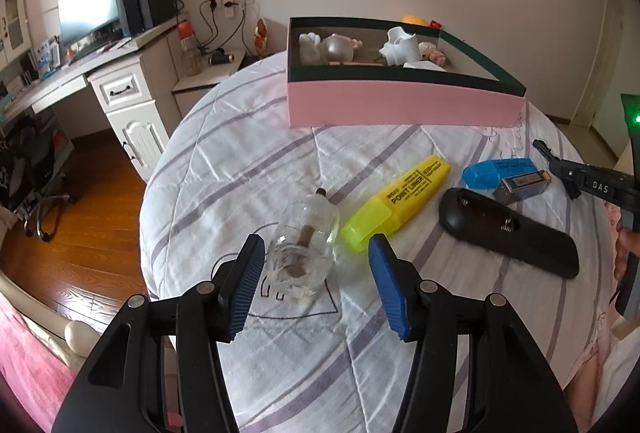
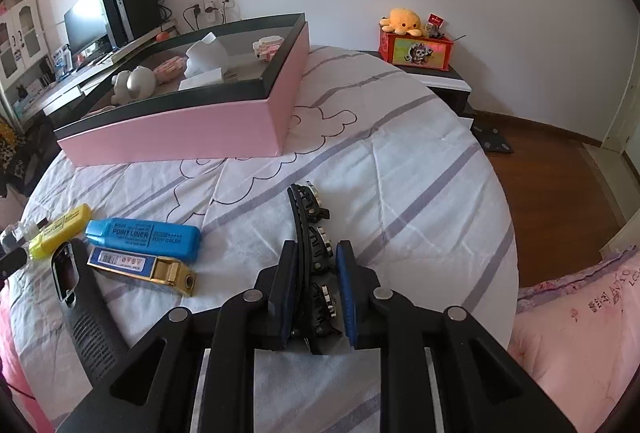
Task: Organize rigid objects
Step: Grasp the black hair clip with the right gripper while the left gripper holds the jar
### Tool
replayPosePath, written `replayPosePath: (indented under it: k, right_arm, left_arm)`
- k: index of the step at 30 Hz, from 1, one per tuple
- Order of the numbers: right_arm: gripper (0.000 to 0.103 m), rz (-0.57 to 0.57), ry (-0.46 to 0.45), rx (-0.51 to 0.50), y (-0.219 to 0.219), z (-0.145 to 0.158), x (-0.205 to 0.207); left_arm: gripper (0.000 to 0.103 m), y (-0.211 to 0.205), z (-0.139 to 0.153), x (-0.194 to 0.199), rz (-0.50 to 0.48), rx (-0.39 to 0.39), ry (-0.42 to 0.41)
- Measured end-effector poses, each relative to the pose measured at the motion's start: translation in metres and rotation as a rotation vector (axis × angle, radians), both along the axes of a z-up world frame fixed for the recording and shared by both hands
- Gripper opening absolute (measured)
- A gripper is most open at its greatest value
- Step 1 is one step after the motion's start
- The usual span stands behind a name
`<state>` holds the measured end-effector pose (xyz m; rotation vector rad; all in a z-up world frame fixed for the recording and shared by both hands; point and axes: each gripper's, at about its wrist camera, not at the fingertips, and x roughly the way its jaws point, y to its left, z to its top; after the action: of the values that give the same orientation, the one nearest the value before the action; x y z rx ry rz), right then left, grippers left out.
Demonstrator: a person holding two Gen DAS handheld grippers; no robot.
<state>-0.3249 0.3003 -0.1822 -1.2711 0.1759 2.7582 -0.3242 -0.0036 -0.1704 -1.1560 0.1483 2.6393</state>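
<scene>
In the left wrist view my left gripper (image 1: 316, 249) is open around a clear glass bottle (image 1: 305, 247) with a cork, lying on the bedsheet. A yellow highlighter (image 1: 396, 207), a blue highlighter (image 1: 498, 172), a blue-gold lighter (image 1: 522, 186) and a black remote (image 1: 508, 231) lie to its right. My right gripper (image 2: 316, 251) is shut on a black hair clip (image 2: 310, 229) held just above the sheet; clip and gripper also show at the left wrist view's right edge (image 1: 560, 167). The pink box (image 1: 400, 105) stands at the back with several items inside.
The box also shows in the right wrist view (image 2: 172, 137), with the blue highlighter (image 2: 144, 237), lighter (image 2: 140, 267), yellow highlighter (image 2: 60, 231) and remote (image 2: 86, 309) at left. A desk with monitor (image 1: 90, 11) stands far left. A nightstand with toy box (image 2: 418, 49) stands beyond the bed.
</scene>
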Motion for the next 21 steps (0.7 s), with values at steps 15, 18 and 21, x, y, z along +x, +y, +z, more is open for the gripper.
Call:
replayPosePath:
  k: [15,18,21]
  right_arm:
    - [0.020,-0.002,0.000,0.003,0.000,-0.002,-0.004]
    - [0.020,-0.002,0.000,0.006,-0.001,-0.002,-0.006]
    - [0.020,-0.008,0.001,-0.006,0.001,-0.002,-0.008]
  left_arm:
    - [0.045,-0.016,-0.015,-0.013,0.049,0.017,-0.013]
    - [0.030,-0.015,-0.014,-0.013,0.035,0.039,-0.021]
    - [0.030,-0.012,-0.014,-0.013,0.029,0.030,-0.018]
